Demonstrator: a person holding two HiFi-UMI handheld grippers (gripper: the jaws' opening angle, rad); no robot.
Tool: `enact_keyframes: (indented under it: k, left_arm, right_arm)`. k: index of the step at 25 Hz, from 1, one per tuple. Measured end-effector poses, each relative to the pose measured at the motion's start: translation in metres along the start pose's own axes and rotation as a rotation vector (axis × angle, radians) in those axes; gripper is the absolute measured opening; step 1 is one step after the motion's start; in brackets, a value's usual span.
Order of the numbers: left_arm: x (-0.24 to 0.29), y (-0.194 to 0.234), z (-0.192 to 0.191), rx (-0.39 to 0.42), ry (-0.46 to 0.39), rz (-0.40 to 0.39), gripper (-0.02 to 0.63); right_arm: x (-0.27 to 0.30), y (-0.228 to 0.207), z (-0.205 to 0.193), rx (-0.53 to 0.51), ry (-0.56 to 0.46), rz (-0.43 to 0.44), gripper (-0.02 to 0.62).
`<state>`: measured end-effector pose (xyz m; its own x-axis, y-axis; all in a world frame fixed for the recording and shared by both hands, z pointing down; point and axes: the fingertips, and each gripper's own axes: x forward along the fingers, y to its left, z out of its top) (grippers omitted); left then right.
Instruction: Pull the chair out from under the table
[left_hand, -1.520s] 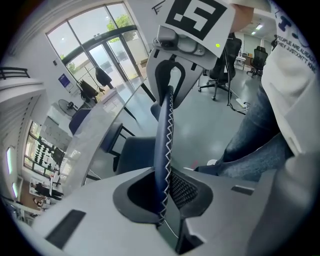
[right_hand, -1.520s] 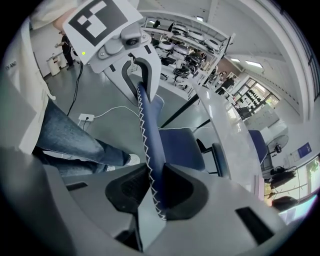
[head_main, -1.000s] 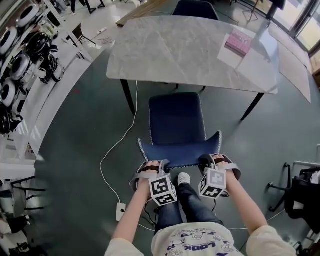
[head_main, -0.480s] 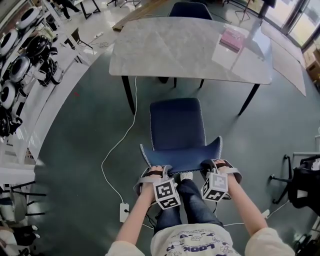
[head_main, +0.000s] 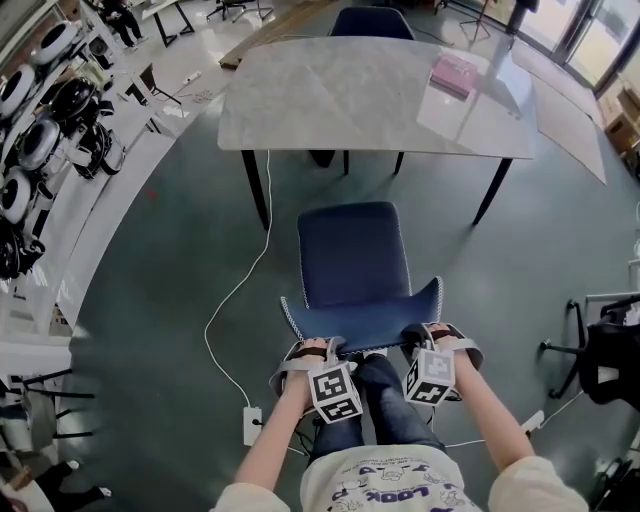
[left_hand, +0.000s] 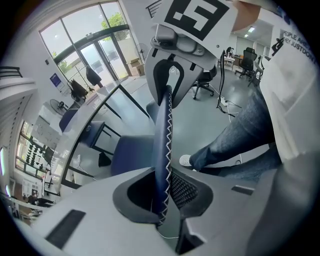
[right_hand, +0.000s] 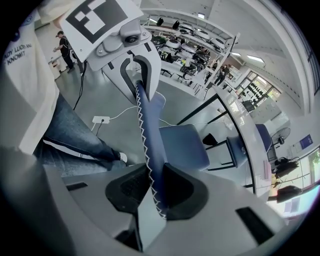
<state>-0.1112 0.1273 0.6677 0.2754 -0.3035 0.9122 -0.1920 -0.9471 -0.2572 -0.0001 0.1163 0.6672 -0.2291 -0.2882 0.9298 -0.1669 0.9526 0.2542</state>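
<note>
The dark blue chair (head_main: 350, 255) stands in front of the grey marble table (head_main: 380, 90), its seat out from under the table's edge. Its backrest (head_main: 365, 320), edged with white zigzag stitching, faces me. My left gripper (head_main: 312, 350) is shut on the backrest's top edge near its left corner, and my right gripper (head_main: 428, 335) is shut on it near the right corner. In the left gripper view the stitched edge (left_hand: 162, 150) runs between the pads of the left gripper (left_hand: 162, 200). The right gripper view shows the same edge (right_hand: 147, 150) clamped in the right gripper (right_hand: 152, 192).
My legs (head_main: 375, 395) stand just behind the chair. A white cable (head_main: 235, 300) runs over the floor to a power strip (head_main: 250, 425) at the left. A pink book (head_main: 455, 72) lies on the table, a second chair (head_main: 372, 20) beyond it. Racks (head_main: 40, 130) line the left, an office chair (head_main: 600, 355) the right.
The chair has slid away from the table toward me, and the gap between seat and table edge has grown. Both grippers moved back with the backrest, still clamped on it.
</note>
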Motion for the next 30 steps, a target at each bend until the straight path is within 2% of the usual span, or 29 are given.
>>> enact_keyframes:
  k: [13, 25, 28, 29, 30]
  left_arm:
    - [-0.007, -0.029, -0.01, -0.003, 0.002, -0.007, 0.074]
    - [-0.008, -0.03, -0.01, -0.046, -0.037, -0.041, 0.102]
    - [-0.008, -0.03, -0.008, -0.075, -0.069, -0.035, 0.116]
    - [-0.009, -0.029, -0.007, -0.089, -0.076, -0.038, 0.125]
    - [-0.01, -0.03, -0.007, -0.105, -0.081, -0.048, 0.131]
  right_arm:
    - [-0.005, 0.033, 0.001, 0.022, 0.007, 0.005, 0.089]
    - [-0.008, 0.033, 0.001, 0.044, -0.011, 0.001, 0.104]
    - [-0.008, 0.033, 0.0, 0.059, -0.031, 0.006, 0.129]
    - [-0.007, 0.035, -0.001, 0.069, -0.033, 0.019, 0.157]
    - [-0.007, 0.036, -0.002, 0.08, -0.033, 0.036, 0.214]
